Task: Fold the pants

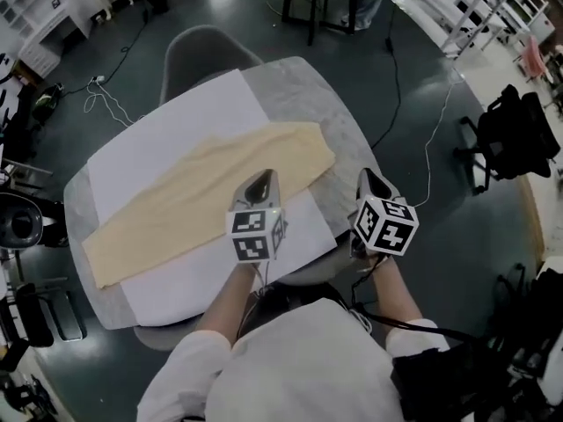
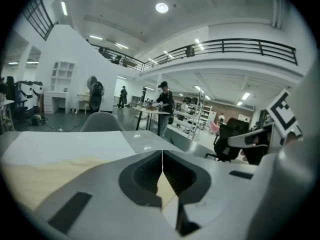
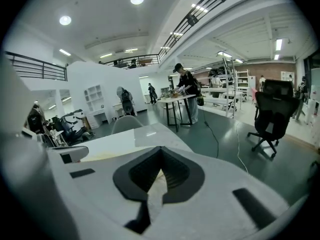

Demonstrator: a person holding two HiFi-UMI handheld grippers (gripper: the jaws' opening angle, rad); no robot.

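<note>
The long cream fabric pants [image 1: 211, 196] lie diagonally across the round grey desk [image 1: 299, 84]; the left gripper [image 1: 261, 183] and right gripper [image 1: 369, 181] hold their fingers pressed together, empty, and should spread them before pinching the corners at the desk's right edge

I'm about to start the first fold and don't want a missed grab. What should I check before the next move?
1. Pants lie flat on the white sheet: ok.
2. Left gripper open for a grab: not ok, jaws shut and empty.
3. Right gripper open for a grab: not ok, jaws shut and empty.
4. Left gripper over the pants: ok, near the end closer to the right gripper.
5. Right gripper over the pants: not ok, off to their side.
6. Which end is the waistband: cannot tell.
</note>
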